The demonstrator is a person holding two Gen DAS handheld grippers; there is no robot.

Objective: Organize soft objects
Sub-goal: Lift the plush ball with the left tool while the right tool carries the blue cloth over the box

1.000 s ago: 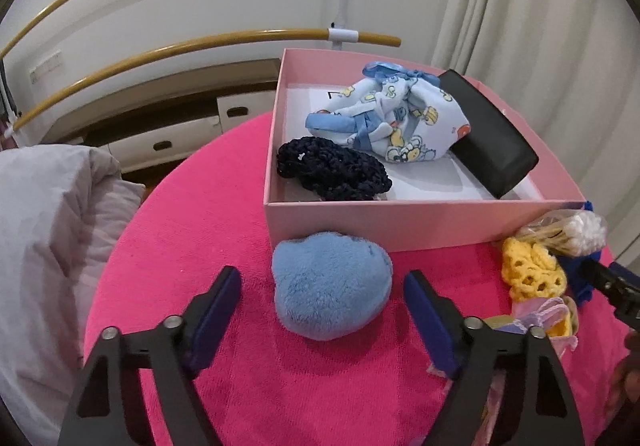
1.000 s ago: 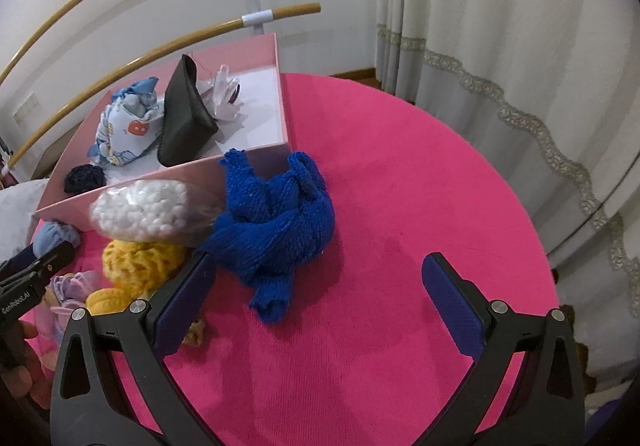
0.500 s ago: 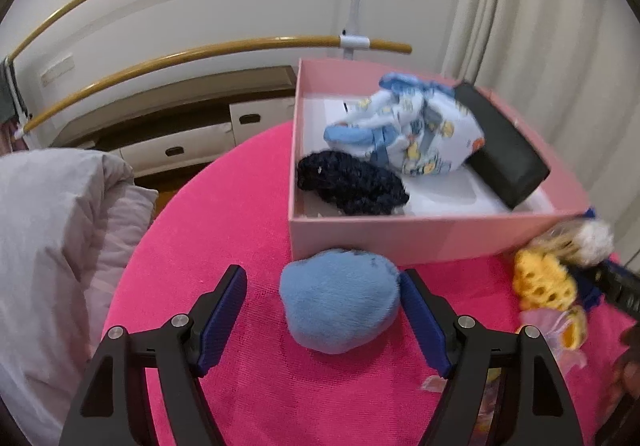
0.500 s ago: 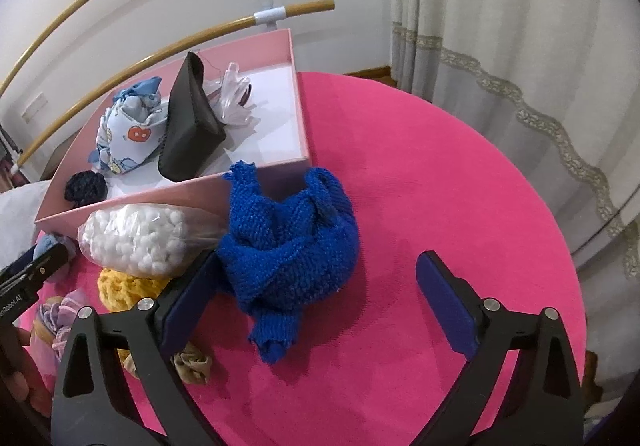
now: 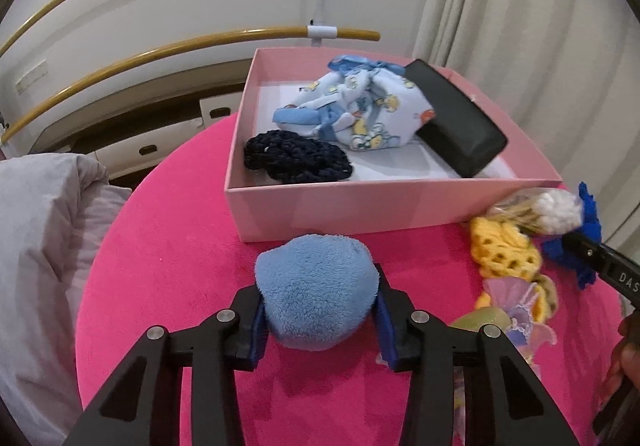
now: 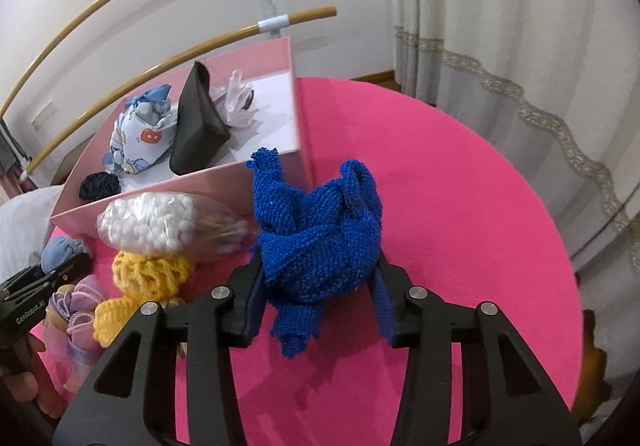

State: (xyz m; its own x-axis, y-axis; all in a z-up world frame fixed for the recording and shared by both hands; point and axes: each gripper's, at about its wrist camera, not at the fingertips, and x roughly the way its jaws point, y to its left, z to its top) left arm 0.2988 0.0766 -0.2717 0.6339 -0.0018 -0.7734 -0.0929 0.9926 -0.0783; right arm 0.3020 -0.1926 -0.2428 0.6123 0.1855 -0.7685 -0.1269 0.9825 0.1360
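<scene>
My left gripper [image 5: 318, 320] is shut on a light blue plush pad [image 5: 316, 286] on the pink table, just in front of the pink box [image 5: 360, 206]. My right gripper [image 6: 318, 298] is shut on a dark blue knitted cloth [image 6: 320, 238] beside the box's near right corner [image 6: 298, 162]. The box holds a patterned cloth bundle [image 5: 360, 114], a dark crocheted piece [image 5: 296, 162] and a black pouch [image 5: 456, 126]. A yellow crocheted piece [image 6: 152, 274], a bag of white cotton buds [image 6: 160, 226] and a pastel scrunchie [image 6: 80, 302] lie between the grippers.
The round table [image 6: 440, 206] has a pink fuzzy cover. A grey pillow [image 5: 44, 246] lies past its left edge. Curved wooden rails [image 5: 200, 42] and a curtain [image 6: 520, 46] stand behind.
Both grippers have moved forward and closed: the left on the light blue plush pad, the right on the dark blue knitted cloth.
</scene>
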